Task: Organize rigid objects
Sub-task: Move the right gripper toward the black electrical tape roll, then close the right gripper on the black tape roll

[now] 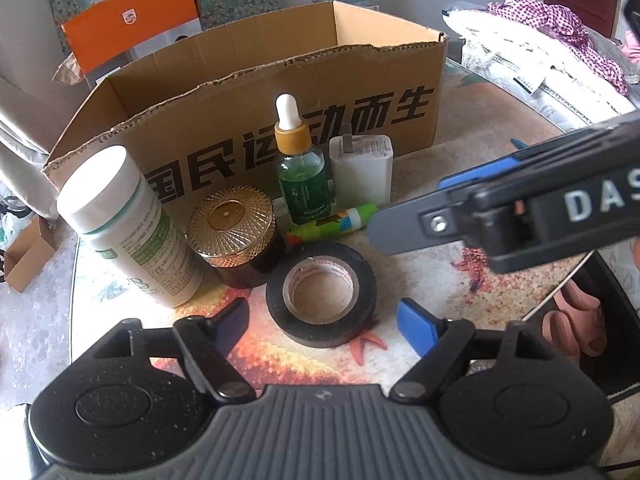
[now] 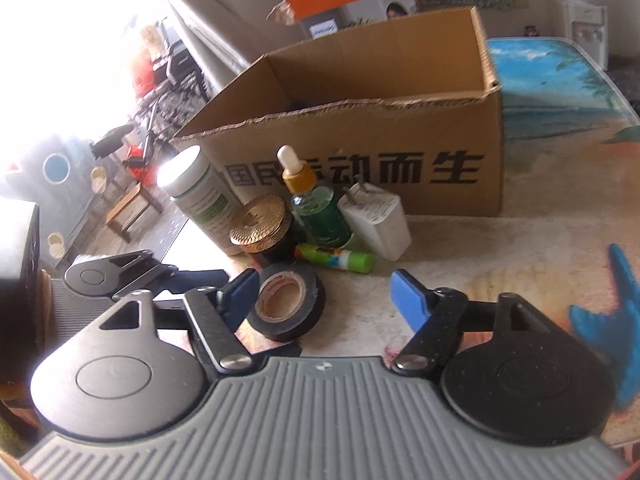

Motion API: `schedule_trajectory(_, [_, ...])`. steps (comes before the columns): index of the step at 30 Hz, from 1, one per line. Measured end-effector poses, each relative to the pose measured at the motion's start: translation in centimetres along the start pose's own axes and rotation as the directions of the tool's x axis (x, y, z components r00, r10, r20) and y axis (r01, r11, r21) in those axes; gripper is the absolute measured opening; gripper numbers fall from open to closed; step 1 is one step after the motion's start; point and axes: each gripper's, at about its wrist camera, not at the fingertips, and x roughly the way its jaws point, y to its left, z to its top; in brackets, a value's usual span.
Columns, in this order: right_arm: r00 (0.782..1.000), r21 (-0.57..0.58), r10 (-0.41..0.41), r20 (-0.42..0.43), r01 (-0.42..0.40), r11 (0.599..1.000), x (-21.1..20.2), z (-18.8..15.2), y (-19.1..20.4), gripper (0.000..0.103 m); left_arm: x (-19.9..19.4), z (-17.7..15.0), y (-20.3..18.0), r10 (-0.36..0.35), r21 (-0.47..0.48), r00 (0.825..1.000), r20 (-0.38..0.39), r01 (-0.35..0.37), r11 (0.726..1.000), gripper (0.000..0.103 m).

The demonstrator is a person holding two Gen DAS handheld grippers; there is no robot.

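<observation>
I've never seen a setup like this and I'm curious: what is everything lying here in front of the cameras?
Cardboard box: one, brown, open, behind the items.
White bottle: one, green label, far left.
Jar: one, dark, gold lid, beside the bottle.
Dropper bottle: one, green, upright.
Charger: one, white, against the box.
Glue stick: one, green, lying down.
Tape roll: one, black, nearest.
Left gripper: open, around the tape.
Right gripper: open.

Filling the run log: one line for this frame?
phase: pre-grasp | left tool: open, behind black tape roll | right tool: open, empty | cardboard box: upright behind items | all items on table
</observation>
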Motion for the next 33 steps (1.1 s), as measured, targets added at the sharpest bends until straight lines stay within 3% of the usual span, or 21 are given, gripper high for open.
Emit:
schedule_trajectory(4, [0.996, 0.006, 0.045, -0.079, -0.045, 0.999, 1.6, 0.7, -0.3, 0.051, 0.6, 0.0, 0.1, -0.01, 0.001, 1.0, -0.018, 0.01, 1.0, 0.068])
schedule_trajectory(7, [0.988, -0.008, 0.067, -0.136, -0.069, 0.998, 2.7, 1.3, -0.2, 0.046, 0.8, -0.1, 0.3, -0.015, -0.005, 1.0, -0.023, 0.014, 1.0, 0.063])
schedule_trajectory(16, [0.968, -0.06, 0.085, -0.237, -0.102, 0.993, 5.6, 2.2, 0.6, 0.023, 0.7, -0.4, 0.5, -0.021, -0.005, 1.0, -0.013, 0.021, 1.0, 0.062])
schedule_trajectory(21, [0.963, -0.061, 0.078, -0.257, -0.096, 0.993, 5.8, 1.8, 0.5, 0.019, 0.2, -0.6, 0.2, -0.039, 0.004, 0.999, -0.014, 0.039, 0.999, 0.062])
schedule_trajectory(33, [0.963, -0.078, 0.056, -0.265, -0.079, 0.994, 4.8, 1.2, 0.0, 0.02, 0.5, -0.4, -0.8, -0.061, 0.03, 0.998, -0.021, 0.061, 0.998, 0.064])
